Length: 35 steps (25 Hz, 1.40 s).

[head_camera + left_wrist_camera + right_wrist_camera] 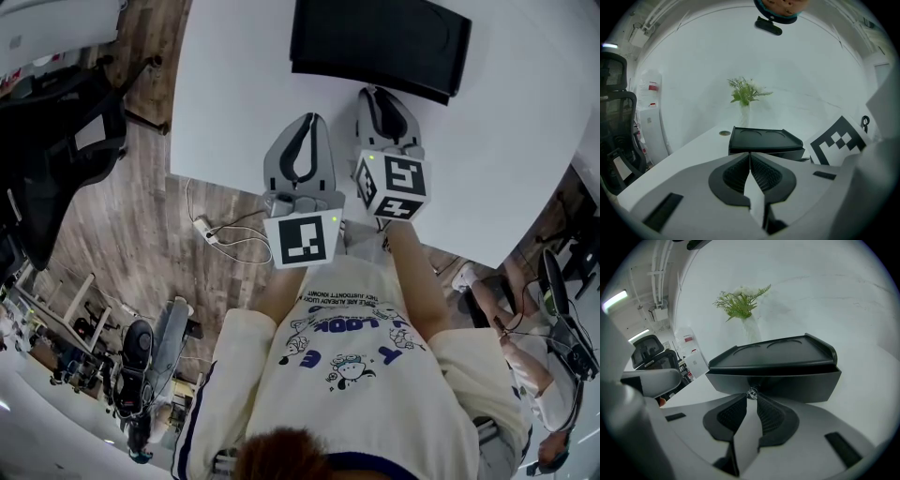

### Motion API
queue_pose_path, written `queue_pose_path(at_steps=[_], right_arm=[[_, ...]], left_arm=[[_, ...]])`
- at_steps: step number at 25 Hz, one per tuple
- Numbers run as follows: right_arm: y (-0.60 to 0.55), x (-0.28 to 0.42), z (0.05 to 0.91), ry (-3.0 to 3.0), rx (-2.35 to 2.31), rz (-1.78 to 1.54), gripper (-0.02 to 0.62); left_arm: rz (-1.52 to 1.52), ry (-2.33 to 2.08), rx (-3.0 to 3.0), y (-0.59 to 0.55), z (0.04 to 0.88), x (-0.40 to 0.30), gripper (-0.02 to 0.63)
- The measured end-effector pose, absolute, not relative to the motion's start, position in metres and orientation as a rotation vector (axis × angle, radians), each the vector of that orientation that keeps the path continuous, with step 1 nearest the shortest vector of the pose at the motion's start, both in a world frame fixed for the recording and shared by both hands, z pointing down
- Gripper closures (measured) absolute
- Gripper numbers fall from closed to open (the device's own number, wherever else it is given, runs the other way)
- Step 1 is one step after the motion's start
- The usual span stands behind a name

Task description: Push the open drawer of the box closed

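Observation:
A black box [380,42] stands on the white table [525,112], and its drawer front [787,383] sticks out a little under the lid toward me. My right gripper [380,91] is at the middle of that front. Its fingertips close on the small shiny knob [752,393]. My left gripper [307,120] hovers beside it, a short way back from the box [764,140], shut with its tips together and nothing between them.
A vase of green sprigs [740,303] stands on the table behind the box. The table's near edge runs just under the grippers. A black office chair [56,141] and a power strip with cables [208,230] are on the wooden floor to the left.

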State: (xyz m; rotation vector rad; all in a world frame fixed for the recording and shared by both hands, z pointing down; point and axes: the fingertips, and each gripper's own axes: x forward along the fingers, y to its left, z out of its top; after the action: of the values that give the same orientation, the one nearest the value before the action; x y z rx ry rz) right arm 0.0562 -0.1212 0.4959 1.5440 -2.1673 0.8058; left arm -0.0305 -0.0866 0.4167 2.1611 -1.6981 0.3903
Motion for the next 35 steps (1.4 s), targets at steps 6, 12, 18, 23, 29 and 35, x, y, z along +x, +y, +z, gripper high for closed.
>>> queue_pose_path(at_steps=[6, 12, 18, 23, 29, 35], right_arm=[[-0.13, 0.057, 0.494, -2.173, 1.545, 0.797, 0.512], [-0.135, 0.057, 0.491, -2.178, 1.542, 0.794, 0.512], [-0.133, 0.057, 0.494, -2.167, 1.544, 0.79, 0.511], [-0.134, 0.051, 0.494, -2.19, 1.533, 0.793, 0.463], [-0.125, 0.057, 0.489, -2.179, 1.572, 0.803, 0.425], [-0.113, 0.056, 0.449, -2.244, 1.637, 0.712, 0.542]], left_arm=[[0.394, -1.695, 2.167, -0.094, 0.418, -0.024, 0.584], [0.386, -1.691, 2.169, -0.1, 0.418, -0.019, 0.584], [0.38, -1.684, 2.171, -0.101, 0.42, -0.017, 0.584], [0.364, -1.692, 2.169, -0.1, 0.417, -0.023, 0.584], [0.342, -1.709, 2.179, -0.094, 0.406, -0.029, 0.584], [0.301, -1.729, 2.211, -0.087, 0.386, -0.035, 0.584]])
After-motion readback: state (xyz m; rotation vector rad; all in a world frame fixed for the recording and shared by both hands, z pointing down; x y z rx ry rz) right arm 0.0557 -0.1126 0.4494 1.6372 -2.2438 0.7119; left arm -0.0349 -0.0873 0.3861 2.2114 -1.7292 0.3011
